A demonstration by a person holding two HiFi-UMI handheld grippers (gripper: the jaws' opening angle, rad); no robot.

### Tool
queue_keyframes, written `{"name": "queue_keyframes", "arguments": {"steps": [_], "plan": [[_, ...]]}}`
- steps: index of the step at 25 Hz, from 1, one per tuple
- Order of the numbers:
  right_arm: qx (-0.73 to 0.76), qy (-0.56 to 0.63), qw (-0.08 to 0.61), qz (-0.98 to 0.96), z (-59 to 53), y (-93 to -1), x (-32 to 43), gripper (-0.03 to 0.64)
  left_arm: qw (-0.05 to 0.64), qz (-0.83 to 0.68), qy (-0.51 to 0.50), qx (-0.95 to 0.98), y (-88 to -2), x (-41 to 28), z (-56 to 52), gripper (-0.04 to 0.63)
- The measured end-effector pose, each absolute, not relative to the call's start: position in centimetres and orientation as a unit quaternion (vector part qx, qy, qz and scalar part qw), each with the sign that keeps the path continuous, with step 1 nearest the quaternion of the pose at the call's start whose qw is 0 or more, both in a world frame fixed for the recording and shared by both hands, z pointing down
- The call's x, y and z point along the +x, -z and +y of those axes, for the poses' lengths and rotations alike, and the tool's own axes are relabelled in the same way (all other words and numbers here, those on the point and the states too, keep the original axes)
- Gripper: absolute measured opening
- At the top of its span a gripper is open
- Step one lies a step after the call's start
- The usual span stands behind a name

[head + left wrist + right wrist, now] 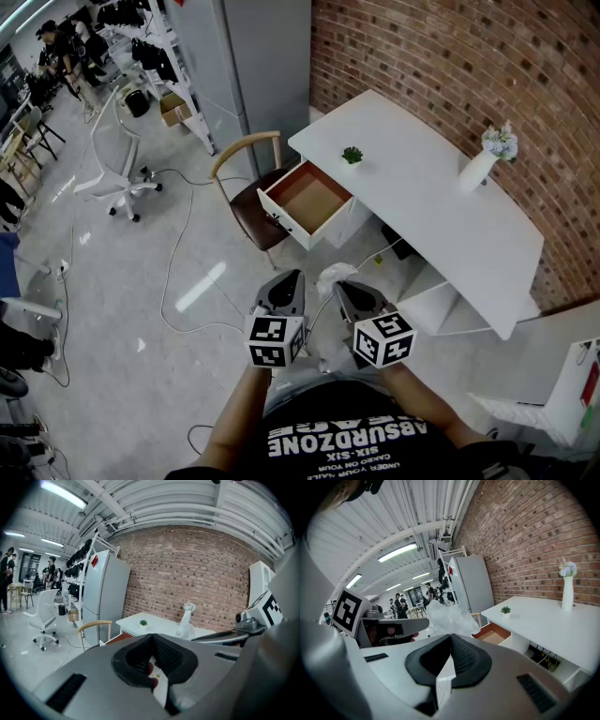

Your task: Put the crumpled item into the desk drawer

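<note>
chair (246,150) stands beside open drawer (309,197); plant (352,155), vase (478,167) on desk (422,192)

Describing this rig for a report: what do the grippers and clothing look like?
Both the left gripper and right gripper have grey shells, tongs with black ribbed pads, and a white cube with black square markers. The person wears a black T-shirt with white lettering.

L gripper (286,279) jaws together, empty. R gripper (349,287) beside it, clamped on wad (334,276) poking past fingertips. Both tilt slightly down.
</note>
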State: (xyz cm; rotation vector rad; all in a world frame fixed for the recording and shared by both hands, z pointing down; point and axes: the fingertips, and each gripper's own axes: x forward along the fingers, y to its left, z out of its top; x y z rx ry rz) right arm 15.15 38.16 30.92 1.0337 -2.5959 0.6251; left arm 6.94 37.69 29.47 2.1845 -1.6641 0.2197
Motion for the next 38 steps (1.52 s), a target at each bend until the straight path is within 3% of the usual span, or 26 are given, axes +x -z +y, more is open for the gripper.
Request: {"name": "queue_keyframes", "arguments": {"steps": [13,38], "plan": [[0.381,-0.198,0.119,-0.895,37.0,-29.9,14.0,0.0,0.201,-0.578,-0.077,0.787,-30.1,5.1,37.3,0.006],[0.371,-0.239,0.149,-0.885,27.2,-33.5,12.4,0.0,0.24,-0.577,-0.1,0.774,-33.3,3.6,29.2,0.006]]}}
